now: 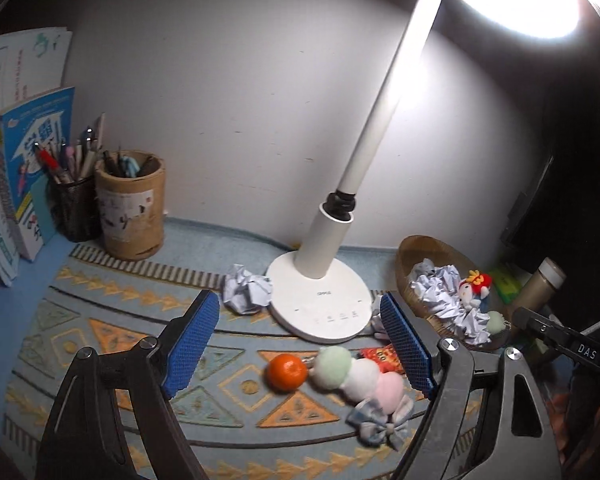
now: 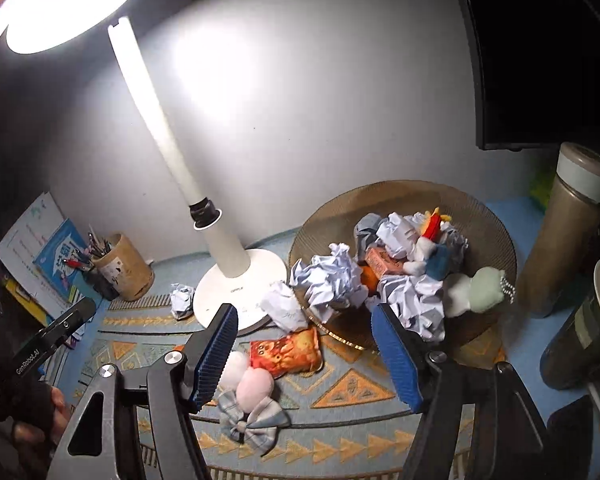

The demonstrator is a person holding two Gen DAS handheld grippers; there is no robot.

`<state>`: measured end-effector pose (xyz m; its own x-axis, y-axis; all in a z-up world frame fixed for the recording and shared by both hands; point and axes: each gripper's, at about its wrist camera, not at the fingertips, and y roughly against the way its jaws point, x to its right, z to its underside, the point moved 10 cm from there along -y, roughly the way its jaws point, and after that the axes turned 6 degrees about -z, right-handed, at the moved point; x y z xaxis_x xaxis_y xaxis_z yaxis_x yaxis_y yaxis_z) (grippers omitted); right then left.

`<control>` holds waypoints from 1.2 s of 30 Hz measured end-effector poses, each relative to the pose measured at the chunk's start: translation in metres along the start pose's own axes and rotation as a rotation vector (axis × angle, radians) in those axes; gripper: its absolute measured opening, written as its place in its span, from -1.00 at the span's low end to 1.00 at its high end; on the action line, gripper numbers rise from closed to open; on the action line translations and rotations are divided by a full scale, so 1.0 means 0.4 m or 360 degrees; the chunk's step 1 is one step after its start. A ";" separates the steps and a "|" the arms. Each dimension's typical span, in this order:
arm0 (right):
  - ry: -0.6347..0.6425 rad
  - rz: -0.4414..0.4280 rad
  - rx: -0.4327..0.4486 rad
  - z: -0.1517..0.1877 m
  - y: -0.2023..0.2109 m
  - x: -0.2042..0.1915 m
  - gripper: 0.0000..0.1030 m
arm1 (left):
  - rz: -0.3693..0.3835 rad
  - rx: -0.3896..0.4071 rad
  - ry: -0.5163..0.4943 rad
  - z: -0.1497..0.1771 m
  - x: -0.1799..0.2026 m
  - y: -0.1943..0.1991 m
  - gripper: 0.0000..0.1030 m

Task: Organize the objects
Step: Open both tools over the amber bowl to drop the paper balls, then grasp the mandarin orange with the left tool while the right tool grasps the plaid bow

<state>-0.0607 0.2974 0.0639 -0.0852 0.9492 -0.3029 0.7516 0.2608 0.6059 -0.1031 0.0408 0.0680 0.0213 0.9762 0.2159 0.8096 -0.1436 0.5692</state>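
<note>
My left gripper (image 1: 300,344) is open and empty above the patterned mat. Between its fingers lie an orange mandarin (image 1: 286,372) and a plush dango skewer (image 1: 356,376) with a checked bow (image 1: 382,420). A red snack packet (image 1: 382,360) lies by its right finger. My right gripper (image 2: 304,356) is open and empty over the red snack packet (image 2: 286,352) and the plush skewer (image 2: 252,384). The brown basket (image 2: 332,216) behind holds crumpled paper (image 2: 328,280), a doll (image 2: 428,240) and a green plush (image 2: 476,288). Loose paper balls (image 1: 246,288) (image 2: 284,306) lie by the lamp base.
A white desk lamp (image 1: 320,304) stands mid-mat, lit. Pen holders (image 1: 130,204) and books (image 1: 24,168) stand at the back left. A thermos (image 2: 564,232) and a cup (image 2: 580,340) stand right of the basket. A dark monitor (image 2: 540,60) is at the back right.
</note>
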 end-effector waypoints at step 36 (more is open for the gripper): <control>0.0100 -0.0102 -0.0168 0.259 -0.203 -0.058 0.76 | -0.0047 -0.0375 -0.0037 0.297 -0.134 -0.114 0.59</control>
<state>-0.0520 0.2358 -0.0544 -0.1742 0.9382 -0.2989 0.6707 0.3353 0.6616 -0.0716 0.0143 -0.0637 0.0156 0.9836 0.1796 0.6508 -0.1463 0.7450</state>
